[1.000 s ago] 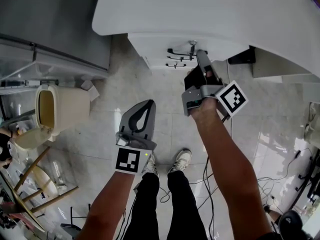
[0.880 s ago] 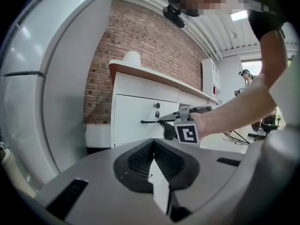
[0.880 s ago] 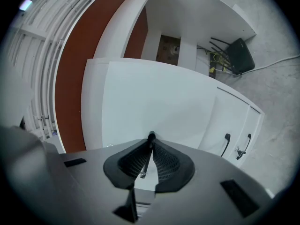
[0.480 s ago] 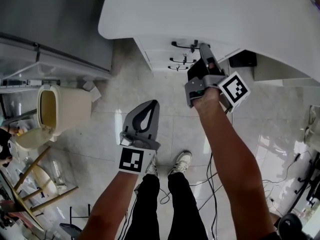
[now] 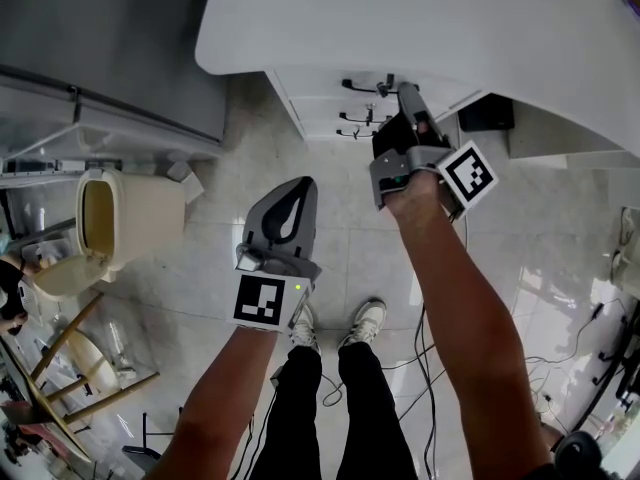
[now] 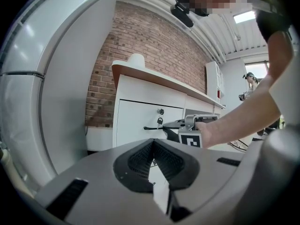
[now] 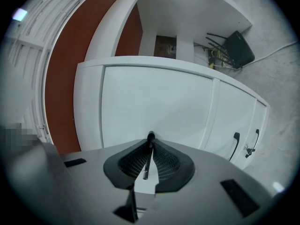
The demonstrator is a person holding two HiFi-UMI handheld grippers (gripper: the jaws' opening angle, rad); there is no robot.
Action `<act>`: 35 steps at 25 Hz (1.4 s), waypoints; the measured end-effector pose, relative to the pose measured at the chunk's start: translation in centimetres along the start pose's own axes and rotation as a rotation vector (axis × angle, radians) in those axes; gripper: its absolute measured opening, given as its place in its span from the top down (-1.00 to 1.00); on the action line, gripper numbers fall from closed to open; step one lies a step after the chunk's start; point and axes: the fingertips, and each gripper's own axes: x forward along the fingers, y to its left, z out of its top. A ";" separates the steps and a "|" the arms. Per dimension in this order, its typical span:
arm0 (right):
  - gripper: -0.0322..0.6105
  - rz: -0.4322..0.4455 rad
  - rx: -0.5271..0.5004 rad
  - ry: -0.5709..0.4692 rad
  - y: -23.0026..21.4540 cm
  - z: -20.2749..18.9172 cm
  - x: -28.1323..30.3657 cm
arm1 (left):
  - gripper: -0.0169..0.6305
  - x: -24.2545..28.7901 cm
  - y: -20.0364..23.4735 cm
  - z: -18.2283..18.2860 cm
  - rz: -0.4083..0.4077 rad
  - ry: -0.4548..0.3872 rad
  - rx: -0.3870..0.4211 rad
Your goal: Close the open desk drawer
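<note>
Under the white desk stands a white drawer unit with black bar handles. My right gripper is shut on the top drawer's handle. In the right gripper view that thin black handle runs between the pads of my right gripper, and the drawer front fills the view close ahead. My left gripper hangs over the floor short of the unit, shut with nothing in it. The left gripper view shows my left gripper facing the unit.
A beige bin stands on the tiled floor at the left, with a wooden stool nearer me. Cables trail beside my feet. Two lower drawer handles show, and a black box lies under the desk.
My right gripper has pushed forward with the handle and the top drawer has slid in toward the unit's front. The left gripper has drifted a little forward.
</note>
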 end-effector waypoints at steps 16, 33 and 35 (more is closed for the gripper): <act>0.72 0.027 -0.325 0.190 5.4 -5.3 -7.5 | 0.92 -2.1 -1.1 1.0 -0.005 0.009 0.033; 0.74 0.029 -1.279 0.218 25.8 -6.9 -20.8 | 0.92 -11.4 -7.1 13.1 -0.017 -0.008 0.026; 0.74 0.027 -1.327 0.267 27.2 -7.4 -22.7 | 0.92 -13.7 -7.9 14.8 -0.009 0.002 0.018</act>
